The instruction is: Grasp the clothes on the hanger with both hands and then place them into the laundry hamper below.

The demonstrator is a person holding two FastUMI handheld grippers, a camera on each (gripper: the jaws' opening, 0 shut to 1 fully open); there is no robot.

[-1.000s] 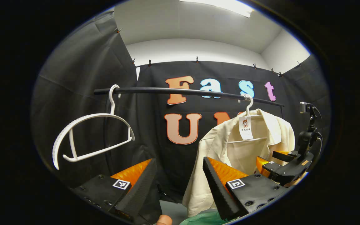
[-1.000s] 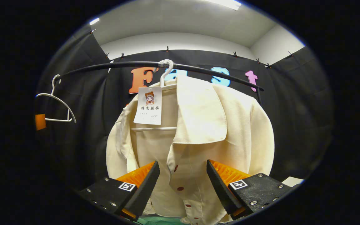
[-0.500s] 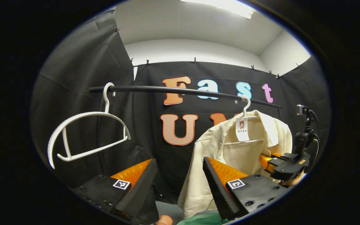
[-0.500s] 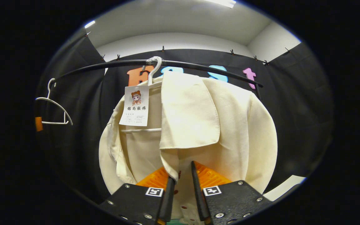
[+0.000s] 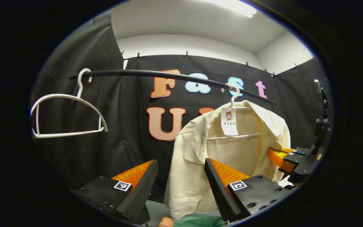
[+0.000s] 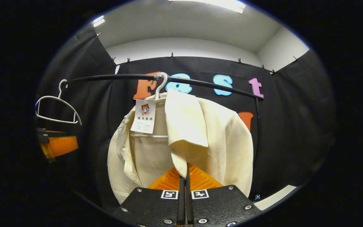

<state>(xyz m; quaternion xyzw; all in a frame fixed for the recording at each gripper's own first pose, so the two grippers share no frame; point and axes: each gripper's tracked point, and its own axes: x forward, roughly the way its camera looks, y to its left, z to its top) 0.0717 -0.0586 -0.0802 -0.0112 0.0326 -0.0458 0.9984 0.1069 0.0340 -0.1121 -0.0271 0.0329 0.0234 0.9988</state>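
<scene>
Shirt (image 6: 200,132): soft, light cream cloth (slides off its hanger)
Right gripper (image 6: 184,176): jaws pinch front placket
Left gripper (image 5: 181,176): jaws open; take left shoulder

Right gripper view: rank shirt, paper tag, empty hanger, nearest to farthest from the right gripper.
1. Shirt: its front edge is pinched between the fingers of the right gripper, dead ahead.
2. Paper tag: hanging at the collar, up and to the left.
3. Empty hanger: far left end of the rail, well beyond the shirt.
</scene>
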